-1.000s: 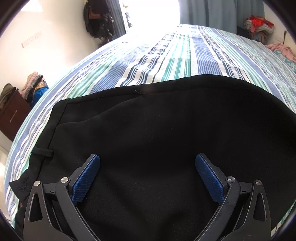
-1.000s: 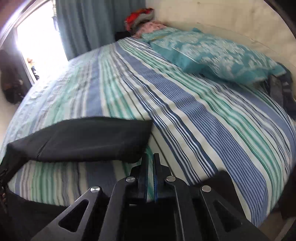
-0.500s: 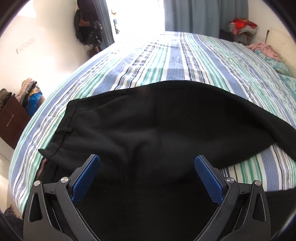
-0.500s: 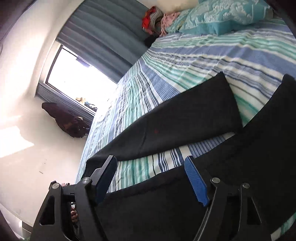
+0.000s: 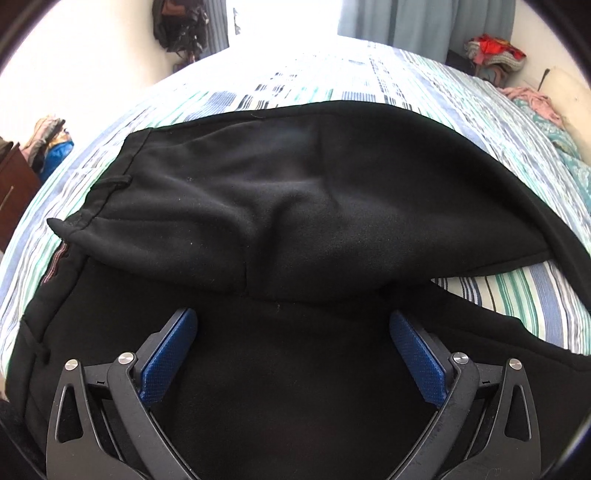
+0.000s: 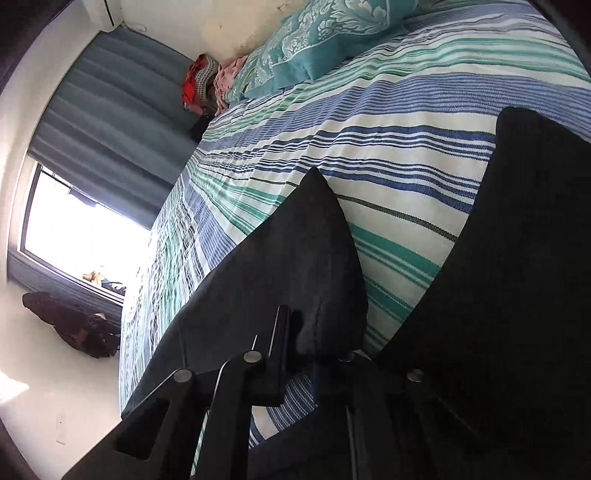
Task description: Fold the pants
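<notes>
Black pants [image 5: 295, 206] lie spread on the striped bedsheet [image 5: 517, 299], waistband to the left and both legs running right with a strip of sheet between them. My left gripper [image 5: 293, 347] hovers open over the near leg, with nothing between its blue pads [image 5: 170, 354]. In the right wrist view, my right gripper [image 6: 301, 328] is rolled sideways and shut on the bunched edge of the far pant leg [image 6: 288, 258]. The near leg [image 6: 517, 258] fills the right side. Fabric hides one fingertip.
A teal patterned pillow [image 6: 317, 40] lies at the head of the bed, with a heap of clothes [image 6: 199, 85] beyond it. Grey curtains [image 6: 110, 129] flank a bright window. Bags [image 5: 181, 26] hang on the wall, and a brown dresser [image 5: 14, 184] stands at the far left.
The left gripper drew back, so more of the pants and the gap between the legs show. The right gripper opened, rolled sideways, sank and shut on the far leg's edge.
</notes>
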Action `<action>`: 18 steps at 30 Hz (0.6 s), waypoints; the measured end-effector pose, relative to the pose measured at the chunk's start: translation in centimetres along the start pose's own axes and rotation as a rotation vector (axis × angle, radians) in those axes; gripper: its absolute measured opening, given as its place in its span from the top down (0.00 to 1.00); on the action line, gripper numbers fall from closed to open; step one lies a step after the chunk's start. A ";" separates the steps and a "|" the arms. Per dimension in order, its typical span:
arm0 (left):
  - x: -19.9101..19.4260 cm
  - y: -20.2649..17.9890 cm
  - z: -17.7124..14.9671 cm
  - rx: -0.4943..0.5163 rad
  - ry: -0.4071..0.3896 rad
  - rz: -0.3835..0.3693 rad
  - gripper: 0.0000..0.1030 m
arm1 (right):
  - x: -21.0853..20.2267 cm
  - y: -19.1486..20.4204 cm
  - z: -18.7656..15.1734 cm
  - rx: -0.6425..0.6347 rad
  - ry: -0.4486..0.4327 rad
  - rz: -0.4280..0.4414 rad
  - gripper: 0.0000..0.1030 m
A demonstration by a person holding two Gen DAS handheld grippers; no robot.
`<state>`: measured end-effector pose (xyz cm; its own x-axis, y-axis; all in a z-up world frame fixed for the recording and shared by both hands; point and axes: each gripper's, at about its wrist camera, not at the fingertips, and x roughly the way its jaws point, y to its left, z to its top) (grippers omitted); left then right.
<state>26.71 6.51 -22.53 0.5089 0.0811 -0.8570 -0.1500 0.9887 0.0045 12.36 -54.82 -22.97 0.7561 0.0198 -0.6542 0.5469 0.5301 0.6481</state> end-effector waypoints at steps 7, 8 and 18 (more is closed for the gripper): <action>-3.9 2.4 7.4 -0.149 -0.022 -0.236 0.01 | -9.5 8.4 0.9 -0.384 -0.136 0.105 0.95; -3.2 2.4 9.2 -0.176 -0.012 -0.276 0.01 | -11.0 9.2 0.8 -0.421 -0.150 0.122 0.95; 6.7 0.5 17.8 -0.406 0.183 -0.392 0.01 | -19.6 13.6 0.5 -0.593 -0.184 0.218 0.95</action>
<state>45.11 9.79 -19.09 0.4427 -0.3390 -0.8301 -0.3112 0.8102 -0.4968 5.12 -48.39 -1.16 0.9050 0.0628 -0.4208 0.1228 0.9084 0.3997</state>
